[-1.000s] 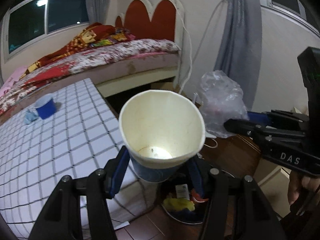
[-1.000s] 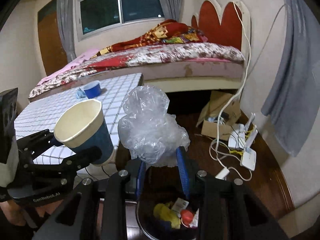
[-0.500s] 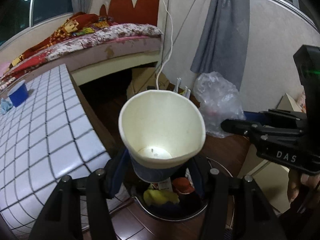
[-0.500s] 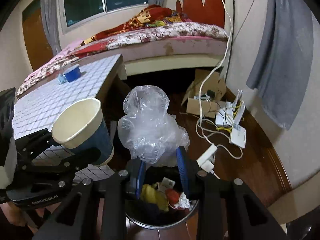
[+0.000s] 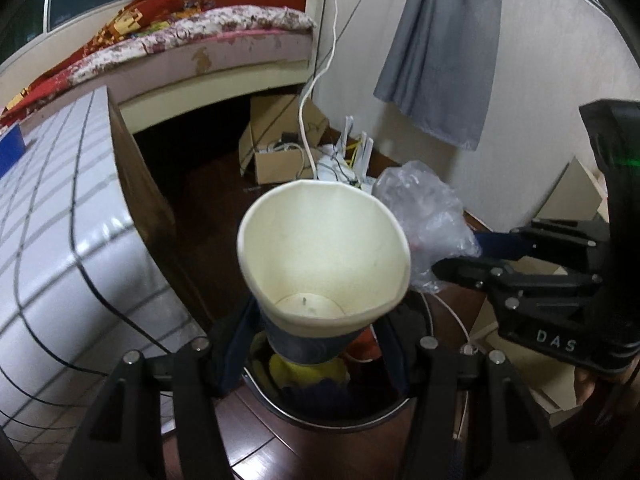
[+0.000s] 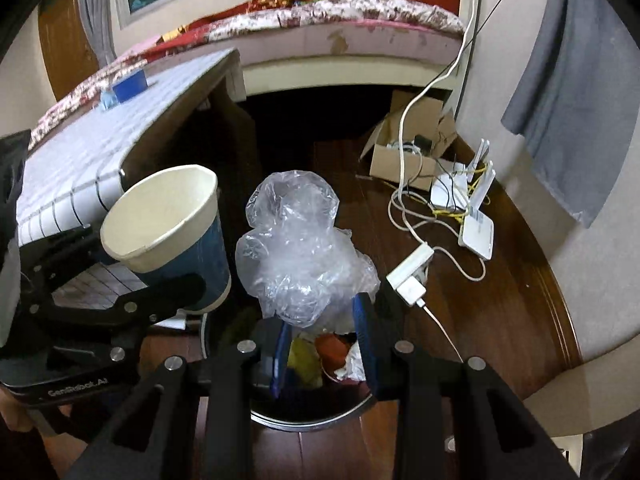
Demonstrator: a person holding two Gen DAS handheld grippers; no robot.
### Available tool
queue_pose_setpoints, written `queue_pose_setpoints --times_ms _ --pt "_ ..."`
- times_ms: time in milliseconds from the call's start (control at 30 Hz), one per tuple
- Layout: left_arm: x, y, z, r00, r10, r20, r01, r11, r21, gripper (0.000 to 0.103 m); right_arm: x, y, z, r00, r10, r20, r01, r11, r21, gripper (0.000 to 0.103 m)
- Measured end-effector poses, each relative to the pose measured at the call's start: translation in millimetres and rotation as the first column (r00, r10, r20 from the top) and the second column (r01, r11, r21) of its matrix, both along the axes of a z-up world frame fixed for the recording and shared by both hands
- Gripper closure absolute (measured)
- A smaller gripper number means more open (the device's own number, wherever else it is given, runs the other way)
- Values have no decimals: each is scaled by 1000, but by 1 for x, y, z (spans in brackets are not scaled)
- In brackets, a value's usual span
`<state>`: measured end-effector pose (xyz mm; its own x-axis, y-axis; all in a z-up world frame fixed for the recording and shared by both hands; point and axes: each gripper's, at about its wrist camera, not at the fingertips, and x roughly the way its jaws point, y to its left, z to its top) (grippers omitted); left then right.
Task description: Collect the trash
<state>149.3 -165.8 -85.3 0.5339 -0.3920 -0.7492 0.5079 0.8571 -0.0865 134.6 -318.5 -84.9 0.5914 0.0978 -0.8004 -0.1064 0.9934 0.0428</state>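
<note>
1. Trash first: my left gripper [image 5: 316, 344] pinches a paper cup [image 5: 324, 256] by its blue base, mouth tilted toward the camera, centre of the left wrist frame; the same cup sits at mid-left in the right wrist view.
2. Crumpled clear plastic bag [image 6: 300, 248] fills the centre of the right wrist frame; my right gripper [image 6: 322, 344] has its blue pads pressed into the bag's lower end.
3. Below both, at lower centre, a round bin [image 6: 312, 420] holds yellow, red and white scraps; cup and bag hang above its opening.
4. Outward: checked table [image 6: 80, 168] at left; bed [image 6: 340, 16] along the top; cardboard box [image 6: 400, 160] and white routers [image 6: 472, 216] on the wooden floor, upper right.
</note>
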Motion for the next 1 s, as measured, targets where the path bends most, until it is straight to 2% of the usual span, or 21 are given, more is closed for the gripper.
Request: queue_pose_setpoints --times_ms 400,433,467,500,567,633,667,767,1000 --pt "4 -6 -32 993 -32 -109 33 999 9 42 6 -4 -35 993 29 -115 -29 1000 -1 70" --pt "4 -7 -36 992 -35 -124 36 999 9 37 8 -4 -38 991 32 -128 -33 999 -8 67" --pt "5 -8 -40 990 -22 -138 26 999 23 26 9 -4 -42 990 20 -141 -26 999 -40 48" --pt "4 -8 -42 991 -7 -134 13 999 44 21 9 -7 -45 991 -1 -137 -8 998 -69 21" --pt "1 -5 -44 993 24 -114 -16 997 76 8 10 -16 -50 987 -37 -155 26 997 -74 9" --pt "0 0 -45 993 52 -104 -42 995 95 5 11 -25 -54 982 -70 -176 54 994 -91 7" --pt "0 3 -44 993 64 -98 -54 994 99 5 11 -28 -57 980 -86 -182 68 992 -102 1" --pt "0 9 -43 993 84 -88 -75 992 102 5 11 -31 -61 975 -91 -202 71 992 -101 1" --pt "-5 16 -37 994 95 -57 -89 991 101 5 6 -19 -58 981 -60 -186 36 991 -130 1"
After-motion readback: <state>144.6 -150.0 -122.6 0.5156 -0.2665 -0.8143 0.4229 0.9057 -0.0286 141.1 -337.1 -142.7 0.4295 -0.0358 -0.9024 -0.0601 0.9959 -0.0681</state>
